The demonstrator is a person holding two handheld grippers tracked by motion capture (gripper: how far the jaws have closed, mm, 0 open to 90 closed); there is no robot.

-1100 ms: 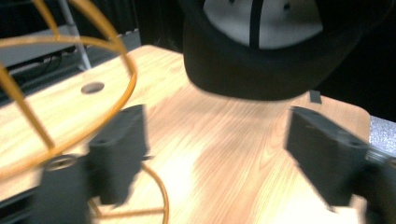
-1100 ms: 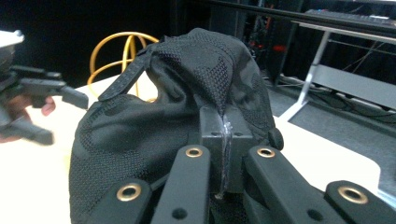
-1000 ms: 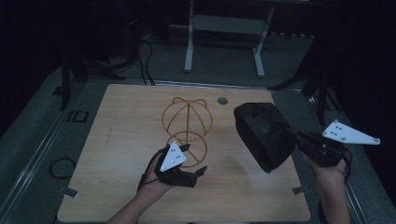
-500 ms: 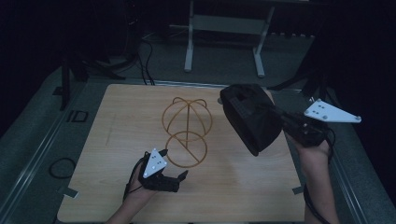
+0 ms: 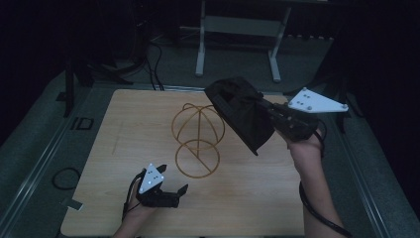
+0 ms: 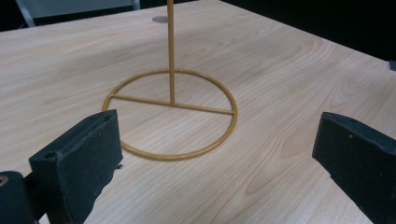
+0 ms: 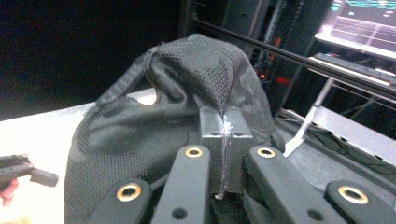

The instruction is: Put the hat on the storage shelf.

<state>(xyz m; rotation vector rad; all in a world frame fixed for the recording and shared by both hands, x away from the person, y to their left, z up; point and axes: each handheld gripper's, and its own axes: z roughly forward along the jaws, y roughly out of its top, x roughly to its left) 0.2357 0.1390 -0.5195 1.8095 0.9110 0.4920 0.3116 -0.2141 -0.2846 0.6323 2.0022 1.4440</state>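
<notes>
You are working at a wooden table (image 5: 124, 129), lit against a dark room. Use the gold wire stand (image 5: 197, 139) as the landmark: it is standing upright near the table's centre, its ring base (image 6: 173, 114) lying flat on the wood and a thin post rising from the crossbar to a rounded wire cage.

The black cap (image 5: 242, 113), made of mesh fabric, is hanging in the air just to the right of the stand's cage and level with it, clear of the table. Whether it is touching the wire cannot be told from the high view.

You are holding the right gripper (image 5: 277, 116) to the right of the stand, behind the cap. In the right gripper view its jaws are pressing together on a fold of the cap (image 7: 187, 112).

You are resting the left gripper (image 5: 171, 191) low over the table, on the near-left side of the stand's base. Its jaws are standing wide apart, gripping nothing, with the ring base lying beyond and between them.
</notes>
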